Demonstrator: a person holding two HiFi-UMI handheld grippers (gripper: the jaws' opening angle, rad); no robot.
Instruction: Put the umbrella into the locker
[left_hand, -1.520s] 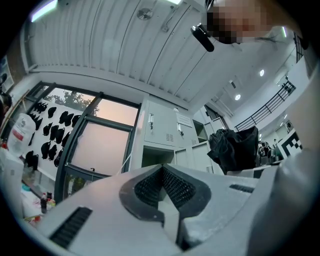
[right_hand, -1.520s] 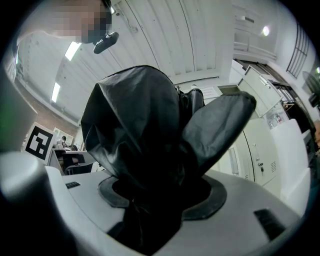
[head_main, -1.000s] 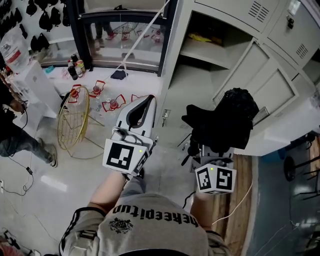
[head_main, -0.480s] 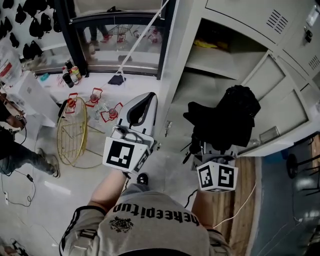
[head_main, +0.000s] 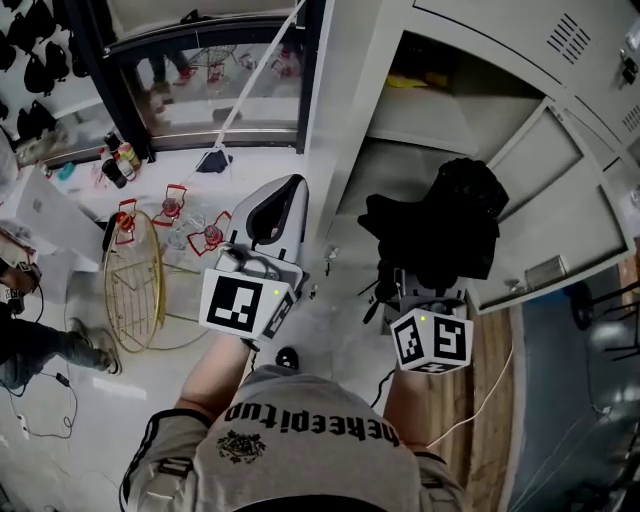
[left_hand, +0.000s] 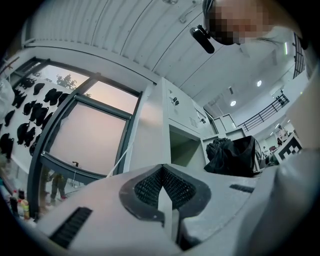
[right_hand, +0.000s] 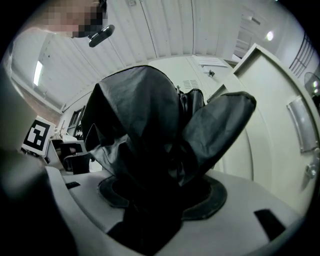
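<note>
Carrying step, I judge: the right gripper (right_hand: 160, 210) clamps the bundled black umbrella (head_main: 440, 225) just before the open locker (head_main: 430, 120) at far right, the left gripper (head_main: 283, 200) shut on nothing to its left; next it needs pushing forward onto the shelf.

Left gripper (head_main: 284, 198) held forward, fingers (left_hand: 146, 188) pressed together on nothing, right gripper (head_main: 425, 290) beside it, clamped on the black umbrella (head_main: 450, 225), both forearms (head_main: 225, 375) outstretched

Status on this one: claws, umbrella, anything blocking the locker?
Left claw shut, empty. Right claw shut on umbrella, held before the open locker, not yet inside. Door open; nothing seen blocking.
</note>
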